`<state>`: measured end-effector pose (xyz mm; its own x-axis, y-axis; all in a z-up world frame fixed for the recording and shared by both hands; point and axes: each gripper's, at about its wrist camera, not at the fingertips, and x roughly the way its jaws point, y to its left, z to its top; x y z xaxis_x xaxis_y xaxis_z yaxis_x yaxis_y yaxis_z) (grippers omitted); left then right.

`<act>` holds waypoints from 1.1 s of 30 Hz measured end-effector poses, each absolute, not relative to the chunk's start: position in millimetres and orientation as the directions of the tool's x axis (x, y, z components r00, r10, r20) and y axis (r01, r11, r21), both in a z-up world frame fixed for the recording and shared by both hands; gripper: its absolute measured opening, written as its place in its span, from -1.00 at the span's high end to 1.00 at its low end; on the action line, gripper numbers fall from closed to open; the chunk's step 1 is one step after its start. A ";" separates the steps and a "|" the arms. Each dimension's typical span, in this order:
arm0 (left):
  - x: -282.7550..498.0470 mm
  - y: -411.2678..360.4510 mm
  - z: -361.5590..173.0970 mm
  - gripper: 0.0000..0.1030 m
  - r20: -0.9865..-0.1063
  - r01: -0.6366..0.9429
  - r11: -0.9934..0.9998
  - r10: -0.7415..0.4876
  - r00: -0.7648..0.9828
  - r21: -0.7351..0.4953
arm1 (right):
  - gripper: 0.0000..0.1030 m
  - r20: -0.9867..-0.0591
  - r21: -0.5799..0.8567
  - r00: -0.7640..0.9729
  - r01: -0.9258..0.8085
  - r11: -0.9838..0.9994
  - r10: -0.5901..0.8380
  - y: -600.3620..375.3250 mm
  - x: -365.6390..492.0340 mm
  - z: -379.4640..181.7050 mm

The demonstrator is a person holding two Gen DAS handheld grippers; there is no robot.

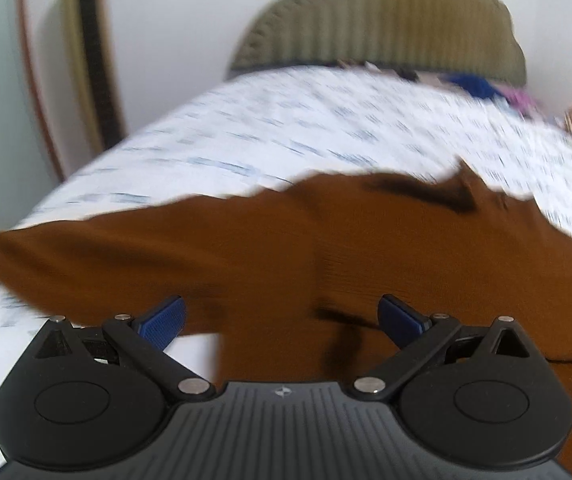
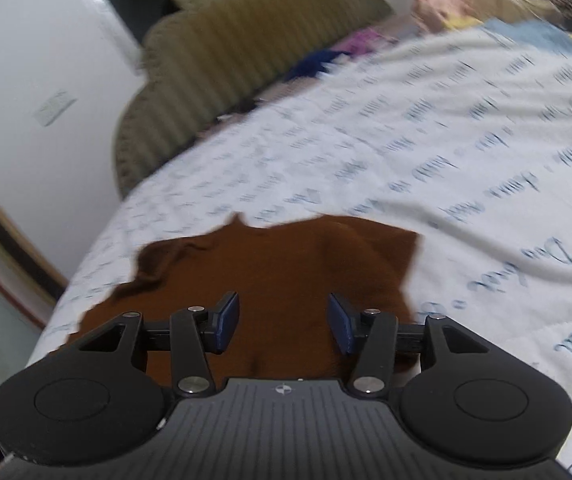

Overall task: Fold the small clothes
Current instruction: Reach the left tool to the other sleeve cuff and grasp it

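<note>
A brown knitted garment [image 1: 246, 248] lies spread on the white printed bedsheet [image 1: 286, 128]. My left gripper [image 1: 282, 320] hangs over its near edge with the jaws wide apart and nothing between the blue pads [image 1: 164, 322]. In the right wrist view the same brown garment [image 2: 286, 264] lies crumpled under my right gripper [image 2: 283, 322]. Its jaws stand partly apart and the blue pads [image 2: 228, 320] press on nothing. Both views are blurred.
An olive ribbed headboard [image 1: 386, 28] stands at the far end of the bed, with a pile of blue, pink and peach clothes [image 2: 438, 4] beside it. A white wall and a gold-framed panel [image 1: 86, 52] are on the left. The bedsheet [image 2: 446, 140] stretches away to the right.
</note>
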<state>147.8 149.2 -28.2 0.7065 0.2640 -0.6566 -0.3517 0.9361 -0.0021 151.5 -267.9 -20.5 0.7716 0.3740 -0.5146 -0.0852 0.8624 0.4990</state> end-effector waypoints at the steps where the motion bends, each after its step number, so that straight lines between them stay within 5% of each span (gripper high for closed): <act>1: 137.6 162.5 -23.7 -1.00 -0.645 -0.379 0.925 0.284 0.710 -0.011 | -0.01 -0.503 0.499 0.765 -0.124 0.858 0.403 -259.0 149.7 -14.6; 7: 80.0 276.6 -9.0 -1.00 -0.628 -0.631 0.769 0.443 0.640 -0.101 | -0.09 -0.496 0.457 0.658 -0.357 0.814 0.567 -178.4 136.6 5.5; 12: 49.8 376.9 -25.0 -1.00 -0.704 -0.762 0.582 0.413 0.577 -0.284 | -0.11 -0.538 0.431 0.549 -0.473 0.768 0.640 -108.2 126.0 2.8; 22: 44.6 452.9 -30.6 -0.99 -0.685 -0.766 0.448 0.370 0.628 -0.460 | -0.22 -0.573 0.363 0.508 -0.546 0.755 0.643 -69.5 97.4 5.9; 33: 44.0 518.7 -69.6 -0.97 -0.689 -0.689 0.310 0.129 0.713 -0.655 | -0.22 -0.599 0.357 0.517 -0.511 0.782 0.612 -76.7 101.7 -6.1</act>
